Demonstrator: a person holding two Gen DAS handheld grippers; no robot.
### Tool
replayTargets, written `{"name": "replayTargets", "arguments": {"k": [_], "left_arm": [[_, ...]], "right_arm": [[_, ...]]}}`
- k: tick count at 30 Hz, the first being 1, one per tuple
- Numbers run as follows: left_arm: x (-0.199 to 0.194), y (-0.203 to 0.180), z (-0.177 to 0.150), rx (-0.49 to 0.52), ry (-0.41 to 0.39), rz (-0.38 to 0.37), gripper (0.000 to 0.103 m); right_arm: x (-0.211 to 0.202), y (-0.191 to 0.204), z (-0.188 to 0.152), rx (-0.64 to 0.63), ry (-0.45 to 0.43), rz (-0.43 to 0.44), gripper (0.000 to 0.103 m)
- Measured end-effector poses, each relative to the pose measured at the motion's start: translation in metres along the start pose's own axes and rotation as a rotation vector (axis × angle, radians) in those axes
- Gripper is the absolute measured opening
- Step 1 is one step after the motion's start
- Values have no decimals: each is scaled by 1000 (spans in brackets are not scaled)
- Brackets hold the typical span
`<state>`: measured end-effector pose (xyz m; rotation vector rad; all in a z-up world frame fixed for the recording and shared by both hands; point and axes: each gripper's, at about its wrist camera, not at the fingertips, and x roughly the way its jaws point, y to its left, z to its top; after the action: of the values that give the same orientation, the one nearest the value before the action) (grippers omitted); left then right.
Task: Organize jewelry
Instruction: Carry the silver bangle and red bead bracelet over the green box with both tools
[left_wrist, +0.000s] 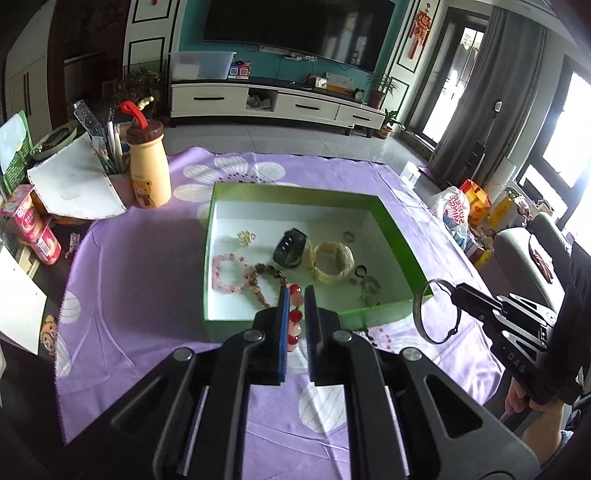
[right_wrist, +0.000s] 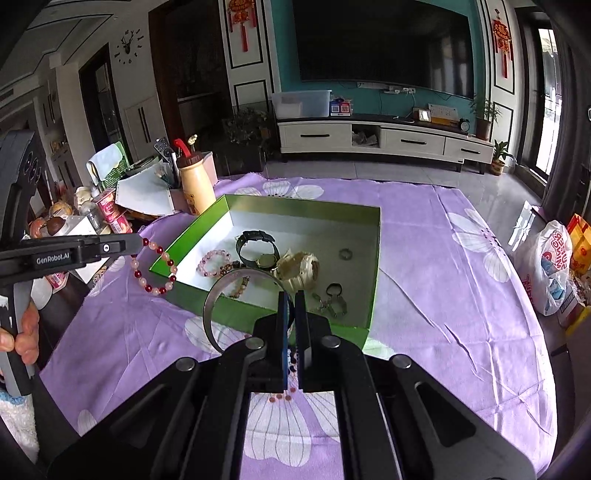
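A green box (left_wrist: 397, 221) (right_wrist: 192, 232) with a white floor stands on the purple cloth. It holds a pink bead bracelet (left_wrist: 229, 273), a black watch (left_wrist: 290, 247), a cream bangle (left_wrist: 332, 262), rings and a brown bead string. My left gripper (left_wrist: 296, 295) is shut on a red and pink bead bracelet (left_wrist: 294, 317), held above the box's near left corner; it hangs in the right wrist view (right_wrist: 155, 269). My right gripper (right_wrist: 290, 299) is shut on a silver bangle (right_wrist: 221, 291), held above the box's near edge; it also shows in the left wrist view (left_wrist: 419, 314).
A cream bear bottle (left_wrist: 147, 166), a pen holder (left_wrist: 110, 155), papers and pink cans (left_wrist: 37, 236) crowd the table's left side. A beaded piece (right_wrist: 291, 360) lies on the cloth under my right gripper. A plastic bag (right_wrist: 550, 266) sits at the right.
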<state>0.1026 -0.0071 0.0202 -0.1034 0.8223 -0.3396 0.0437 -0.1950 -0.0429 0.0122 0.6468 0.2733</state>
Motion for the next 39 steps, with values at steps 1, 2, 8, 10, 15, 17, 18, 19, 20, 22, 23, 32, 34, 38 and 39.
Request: {"name": "replayTargets", "arguments": {"k": [1, 2, 8, 10, 15, 17, 18, 19, 20, 22, 23, 32, 34, 38, 39], "left_arm": [[0, 2, 4, -1, -2, 6, 8], [1, 3, 6, -3, -4, 11, 7], [8, 8, 23, -1, -11, 40, 8], [11, 8, 27, 2, -14, 49, 8], [21, 8, 36, 14, -18, 72, 8], [26, 8, 39, 15, -18, 78, 8], [28, 9, 40, 16, -17, 79, 8], [31, 9, 42, 16, -16, 82, 8], [33, 10, 43, 18, -16, 84, 8], [38, 10, 46, 20, -14, 89, 8], [41, 10, 48, 21, -13, 91, 8], [57, 14, 57, 36, -12, 108, 8], [60, 15, 59, 40, -12, 113, 8], [65, 14, 61, 49, -10, 120, 8], [66, 14, 62, 49, -9, 120, 8]], "right_arm": [[1, 1, 1, -1, -3, 0, 3], [1, 1, 3, 0, -6, 1, 3], [9, -2, 12, 5, -13, -4, 3], [13, -4, 16, 9, -13, -4, 3], [22, -8, 28, 15, -20, -1, 3], [26, -9, 33, 21, -24, 0, 3], [29, -10, 36, 24, -24, 3, 3], [32, -10, 39, 28, -25, 3, 3], [34, -11, 41, 30, -26, 4, 3], [38, -13, 45, 34, -27, 8, 3], [40, -13, 47, 35, -27, 8, 3], [60, -17, 57, 38, -16, 4, 3], [63, -18, 58, 42, -13, 5, 3], [69, -19, 61, 49, -7, 4, 3], [70, -20, 61, 50, -5, 4, 3]]}}
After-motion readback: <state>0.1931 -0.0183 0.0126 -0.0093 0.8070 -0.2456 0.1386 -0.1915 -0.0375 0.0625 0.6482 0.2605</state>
